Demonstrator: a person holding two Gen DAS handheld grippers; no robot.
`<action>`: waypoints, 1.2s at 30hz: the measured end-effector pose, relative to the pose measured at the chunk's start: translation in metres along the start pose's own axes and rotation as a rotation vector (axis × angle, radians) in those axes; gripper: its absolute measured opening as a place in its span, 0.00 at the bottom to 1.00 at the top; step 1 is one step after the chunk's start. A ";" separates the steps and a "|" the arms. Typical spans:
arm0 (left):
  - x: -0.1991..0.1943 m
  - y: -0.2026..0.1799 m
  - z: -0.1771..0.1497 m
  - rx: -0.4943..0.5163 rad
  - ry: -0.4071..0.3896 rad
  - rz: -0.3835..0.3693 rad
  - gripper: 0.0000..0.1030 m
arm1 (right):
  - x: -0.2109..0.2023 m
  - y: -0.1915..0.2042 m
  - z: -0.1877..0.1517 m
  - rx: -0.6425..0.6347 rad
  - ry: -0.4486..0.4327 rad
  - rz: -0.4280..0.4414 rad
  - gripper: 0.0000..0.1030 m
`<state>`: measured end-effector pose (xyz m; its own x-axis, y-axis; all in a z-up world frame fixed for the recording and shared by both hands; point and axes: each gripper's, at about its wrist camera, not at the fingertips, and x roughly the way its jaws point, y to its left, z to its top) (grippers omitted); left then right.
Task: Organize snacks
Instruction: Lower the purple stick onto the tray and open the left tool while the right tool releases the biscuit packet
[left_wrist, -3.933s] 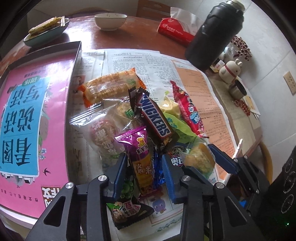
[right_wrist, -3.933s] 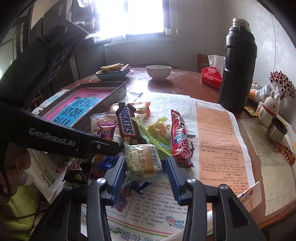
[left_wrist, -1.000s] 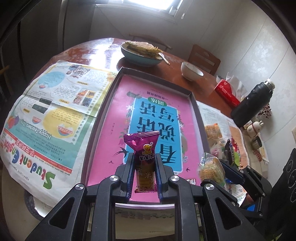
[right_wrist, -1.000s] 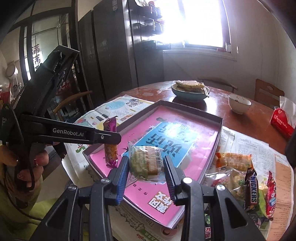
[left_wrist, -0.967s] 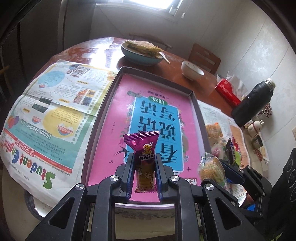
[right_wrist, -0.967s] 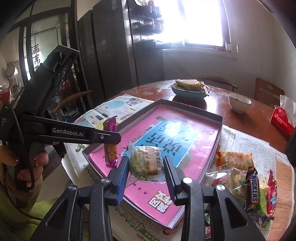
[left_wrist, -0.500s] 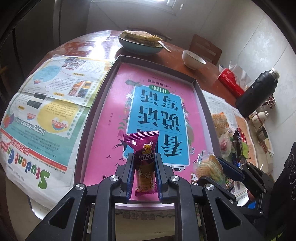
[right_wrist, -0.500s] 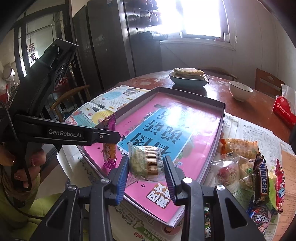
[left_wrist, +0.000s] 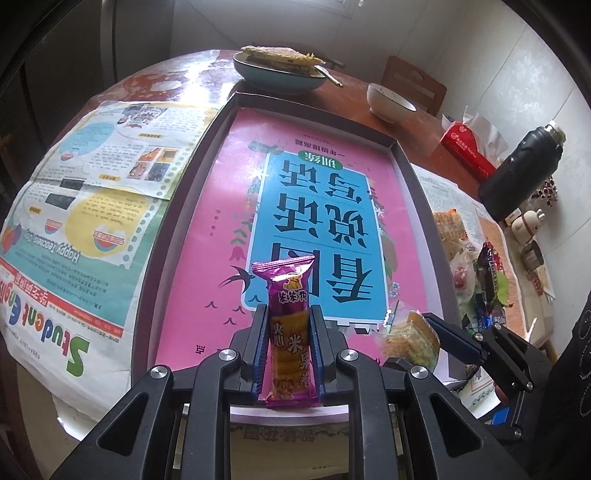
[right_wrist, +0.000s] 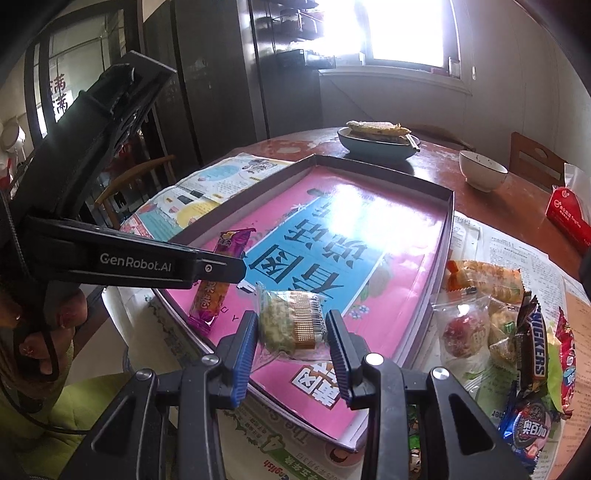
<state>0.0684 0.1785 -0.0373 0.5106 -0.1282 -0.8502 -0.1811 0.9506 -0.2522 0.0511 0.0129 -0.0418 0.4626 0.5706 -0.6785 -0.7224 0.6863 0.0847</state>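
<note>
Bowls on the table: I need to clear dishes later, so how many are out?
2. A teal bowl holding flatbread sits just past the far end of the pink-lined tray; a small white bowl stands to its right. More could be hidden outside the views.

I see the tray (left_wrist: 173, 236) lying in the middle of the table (left_wrist: 417, 122), a newspaper (left_wrist: 85, 206) to its left, the snack pile (right_wrist: 517, 332) on another paper to its right, and behind it a dish of food (left_wrist: 277, 75), a bowl (left_wrist: 389, 103) and a tissue pack (left_wrist: 467, 147).
</note>
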 end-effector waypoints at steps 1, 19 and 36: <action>0.000 0.000 0.000 0.000 0.001 0.000 0.20 | 0.000 0.001 0.000 -0.001 0.001 0.001 0.37; 0.005 0.000 -0.001 0.012 0.015 0.009 0.21 | 0.010 0.001 -0.004 0.000 0.039 0.003 0.38; -0.023 -0.009 -0.001 0.045 -0.063 0.010 0.59 | -0.012 -0.005 -0.003 0.024 -0.007 -0.015 0.40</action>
<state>0.0579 0.1725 -0.0160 0.5615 -0.1021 -0.8212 -0.1494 0.9635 -0.2220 0.0469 0.0010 -0.0362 0.4773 0.5633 -0.6744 -0.7025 0.7057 0.0922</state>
